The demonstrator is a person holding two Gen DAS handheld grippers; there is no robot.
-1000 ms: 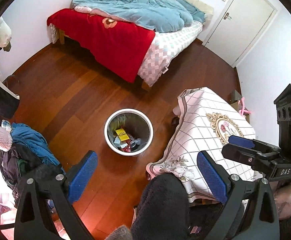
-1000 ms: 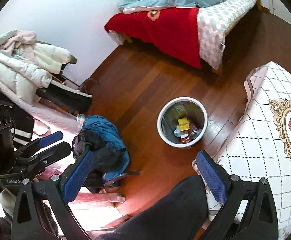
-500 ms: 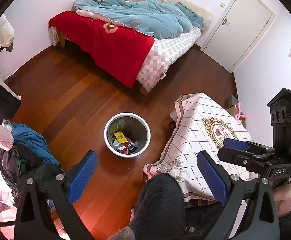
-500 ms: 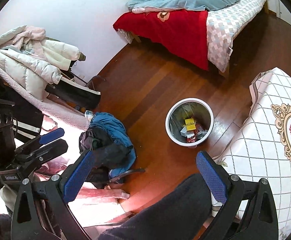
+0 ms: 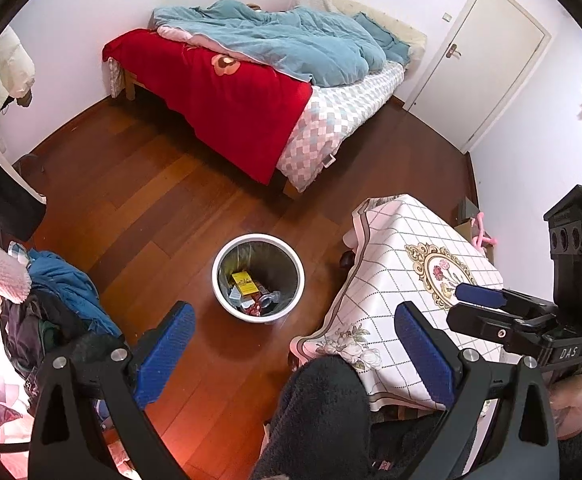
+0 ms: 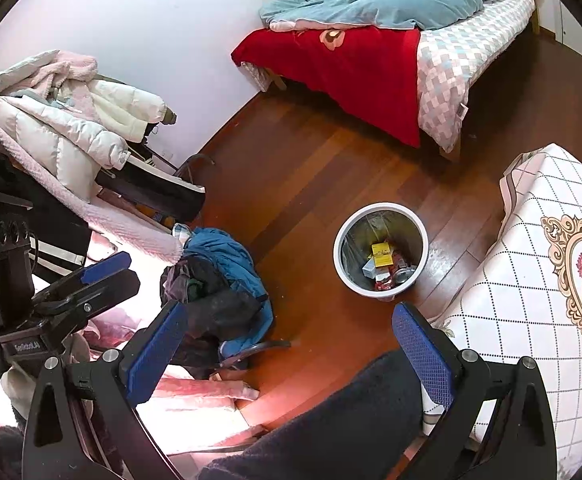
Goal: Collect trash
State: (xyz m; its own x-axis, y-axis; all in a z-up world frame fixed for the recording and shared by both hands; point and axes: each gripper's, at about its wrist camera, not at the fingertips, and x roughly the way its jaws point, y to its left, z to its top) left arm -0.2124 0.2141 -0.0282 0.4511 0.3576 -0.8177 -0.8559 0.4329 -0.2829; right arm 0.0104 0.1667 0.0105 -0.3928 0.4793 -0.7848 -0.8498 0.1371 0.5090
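Your left tool [image 5: 293, 346] and right tool [image 6: 289, 344] hang released, empty; bin [image 5: 296, 284] at twelve o'clock, desk [image 5: 391, 264] at two, clothes [image 6: 227, 264] at ten.

We see bed [image 5: 291, 92] against far wall, red blanket [image 5: 227, 92] draped over near side, blue duvet [image 5: 291, 44] bunched on top, checked sheet [image 5: 331, 128] at foot. White door [image 5: 487, 64] shut, right of bed. Table with gridded floral cloth [image 5: 407, 280] near right. Clothes heap [image 6: 219, 280] on wood floor [image 5: 151, 200]; we note white puffer jacket [image 6: 71, 128] piled at left.
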